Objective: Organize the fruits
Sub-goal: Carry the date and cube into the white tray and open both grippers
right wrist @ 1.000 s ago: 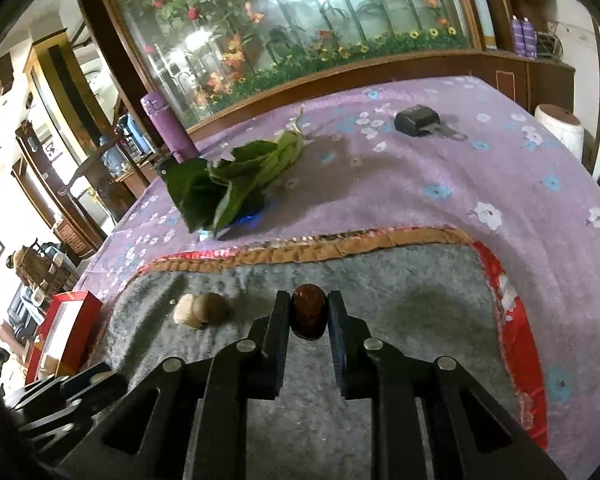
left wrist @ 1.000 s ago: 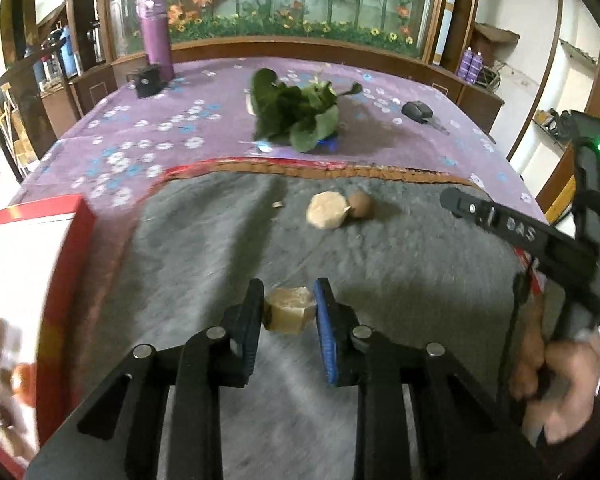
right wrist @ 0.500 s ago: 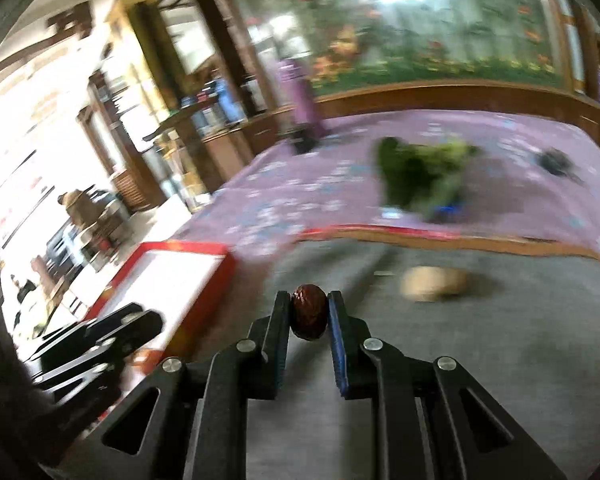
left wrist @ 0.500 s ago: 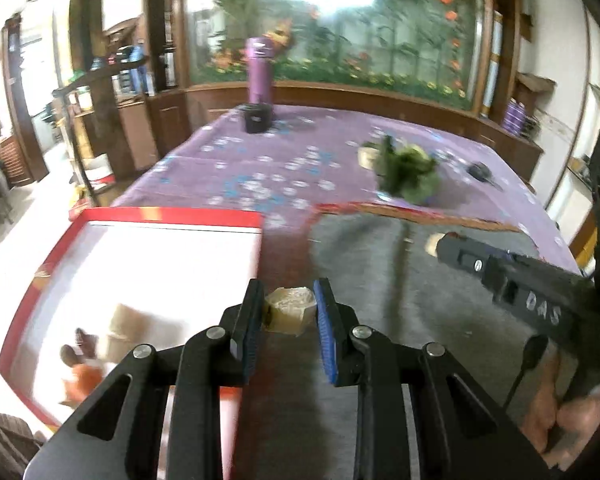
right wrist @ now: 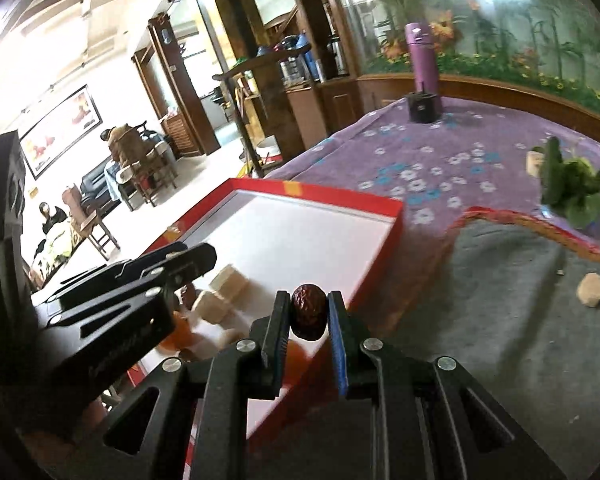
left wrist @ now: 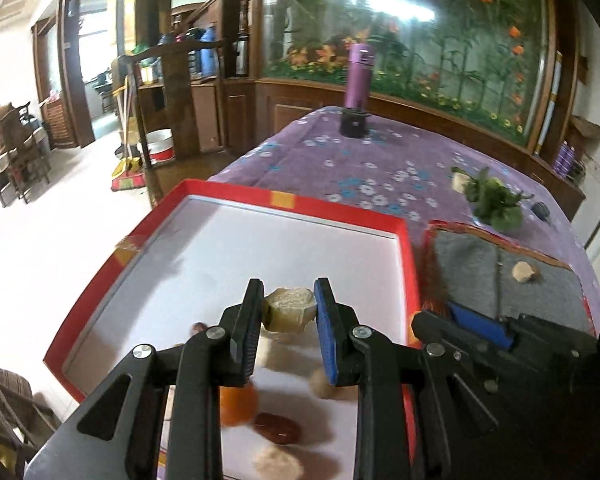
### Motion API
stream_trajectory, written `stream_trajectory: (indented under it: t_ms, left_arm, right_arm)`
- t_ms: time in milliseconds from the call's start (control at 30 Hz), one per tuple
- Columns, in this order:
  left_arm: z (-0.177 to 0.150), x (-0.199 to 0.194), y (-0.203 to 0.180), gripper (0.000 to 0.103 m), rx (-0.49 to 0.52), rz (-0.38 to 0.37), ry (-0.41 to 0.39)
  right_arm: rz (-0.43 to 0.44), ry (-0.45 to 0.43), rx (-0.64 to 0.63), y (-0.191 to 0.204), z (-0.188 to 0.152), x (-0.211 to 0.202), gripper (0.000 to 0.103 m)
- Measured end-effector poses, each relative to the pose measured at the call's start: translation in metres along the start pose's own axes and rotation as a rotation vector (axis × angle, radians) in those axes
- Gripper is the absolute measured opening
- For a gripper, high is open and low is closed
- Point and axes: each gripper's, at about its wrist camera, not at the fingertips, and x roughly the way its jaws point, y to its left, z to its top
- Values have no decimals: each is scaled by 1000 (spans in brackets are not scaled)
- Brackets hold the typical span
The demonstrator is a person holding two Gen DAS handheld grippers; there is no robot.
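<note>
My left gripper [left wrist: 289, 312] is shut on a pale tan chunk of fruit [left wrist: 289, 309] and hangs over the red-rimmed white box [left wrist: 340, 210]. Inside the box lie an orange fruit [left wrist: 240, 402], a dark red date [left wrist: 278, 427] and several pale pieces. My right gripper [right wrist: 309, 312] is shut on a dark red date [right wrist: 308, 311] above the box's right rim [right wrist: 376, 256]. A pale chunk [right wrist: 590, 289] with a brown piece beside it rests on the grey mat [right wrist: 500, 320]. In the right wrist view the left gripper [right wrist: 140, 280] shows at the left.
A bunch of green leaves [left wrist: 494, 202] and a dark key fob [left wrist: 540, 211] lie on the purple flowered cloth [left wrist: 360, 164]. A purple bottle [left wrist: 358, 80] stands behind a small black box [left wrist: 354, 122] at the far edge. The floor drops away to the left.
Both grippers swung left from over the grey mat to the red box, each still holding its piece. The box and the fruit in it have come into full view.
</note>
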Motion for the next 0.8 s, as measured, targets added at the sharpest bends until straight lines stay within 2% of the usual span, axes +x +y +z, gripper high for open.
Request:
stream_trajectory:
  t_ms: [367,633,667,733,800]
  left_arm:
    - [-6,12,30,23,-31,40,31]
    - [-9,21,34,24,-31,93,70]
    - [-9,20,33,25,-25,99,69]
    - [-7,19,30,38,-14,112,66]
    - [-6,15,27,45,-7,117,53]
  right_arm:
    - [27,45,-34,28,-8,21,19]
    - [48,26,-13,29,-6,16,23]
    - [49,17,-8,27,-6,13,24]
    - [48,-1,1,24,-5,7,25]
    - [42,-18,15,18,-3,1,26]
